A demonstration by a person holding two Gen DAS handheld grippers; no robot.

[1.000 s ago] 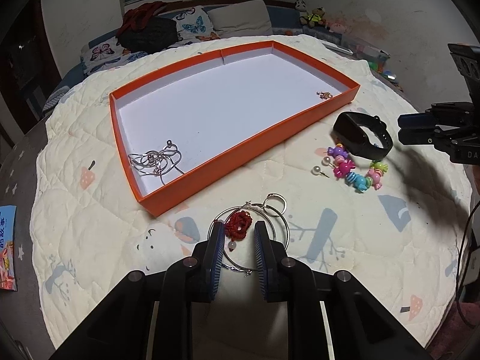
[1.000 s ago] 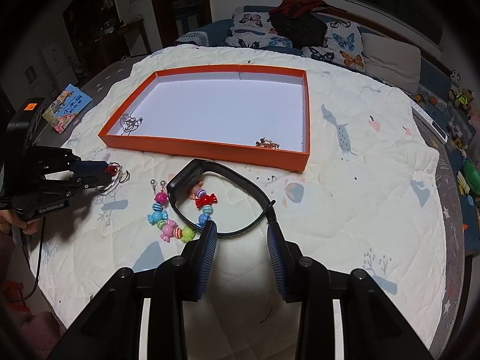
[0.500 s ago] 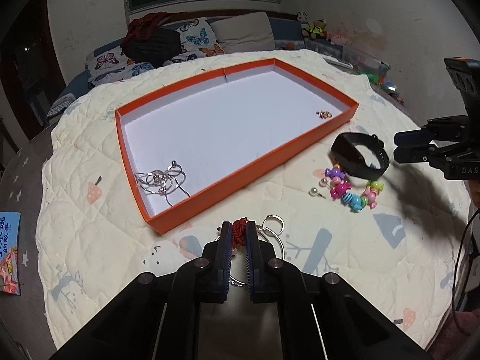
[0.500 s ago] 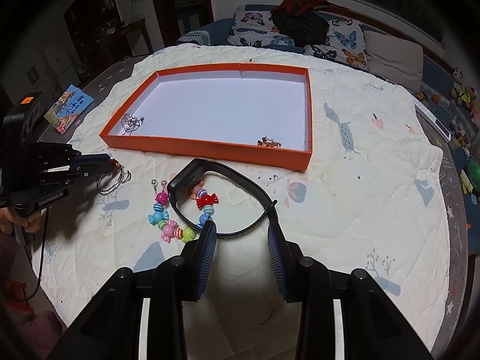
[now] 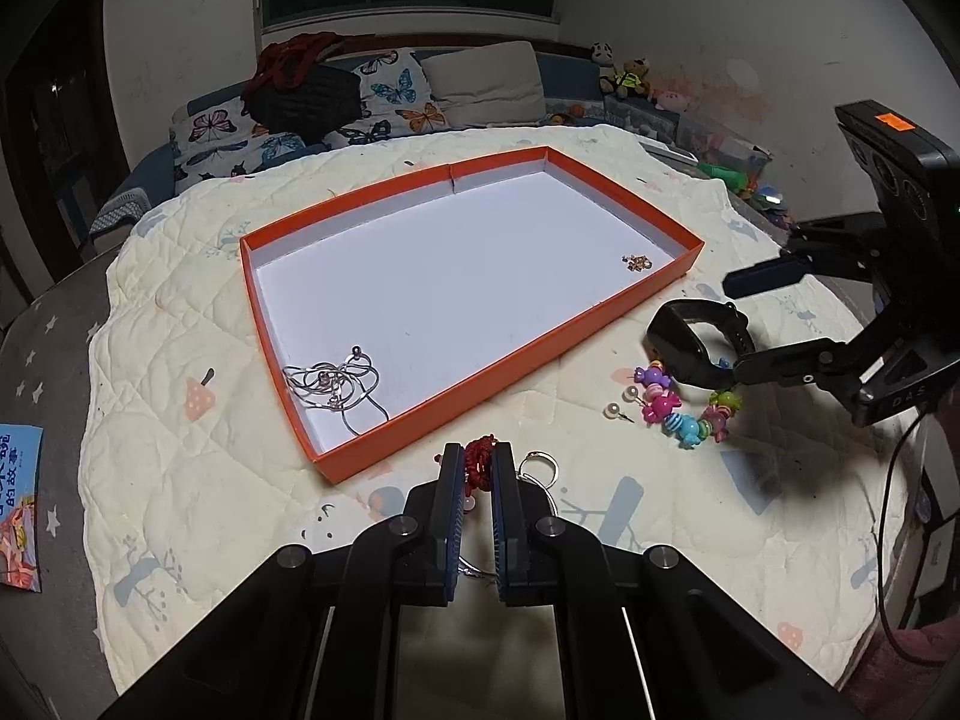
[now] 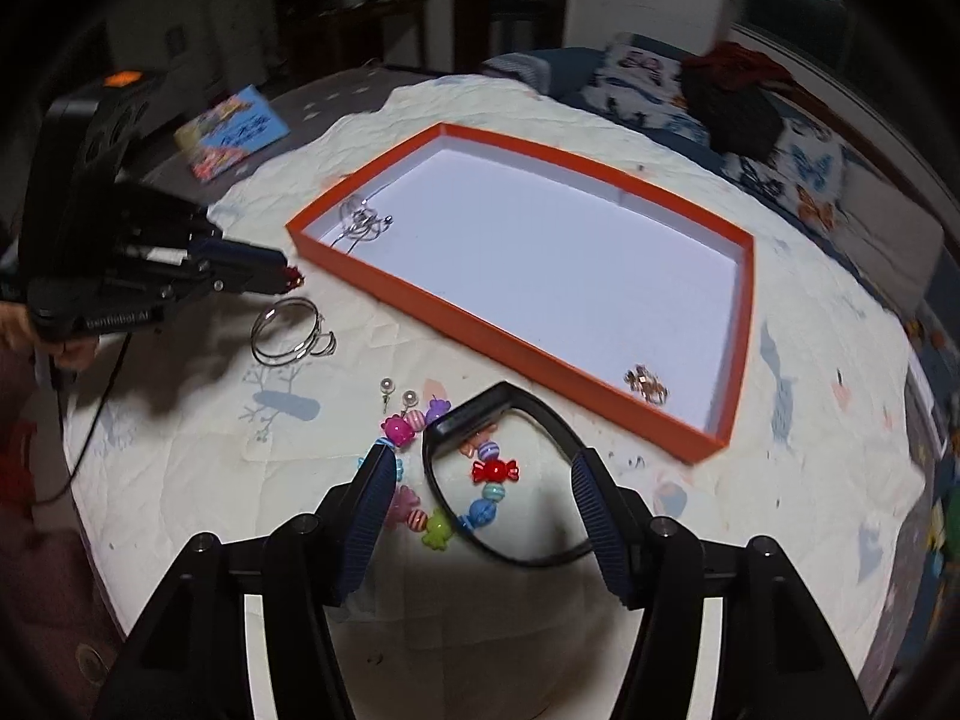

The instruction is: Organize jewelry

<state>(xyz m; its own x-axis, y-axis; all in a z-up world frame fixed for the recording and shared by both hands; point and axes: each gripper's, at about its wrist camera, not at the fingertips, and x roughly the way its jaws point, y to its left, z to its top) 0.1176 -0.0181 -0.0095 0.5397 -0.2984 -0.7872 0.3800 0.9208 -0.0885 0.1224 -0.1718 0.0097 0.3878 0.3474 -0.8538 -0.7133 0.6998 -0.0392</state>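
Note:
My left gripper is shut on a red beaded ornament and holds it above the quilt, near the orange tray's front wall; it also shows in the right wrist view. Silver hoops lie on the quilt below it. The tray holds a silver chain and a small gold piece. My right gripper is open, its fingers straddling a black band and a colourful candy bracelet. Two pearl studs lie beside them.
The tray sits on a cream quilt over a round table. A blue booklet lies at the table's left edge. A sofa with cushions and clothes stands behind.
My left gripper has shut on the red ornament and lifted it off the hoops. My right gripper has moved down over the black band and bracelet and opened wider.

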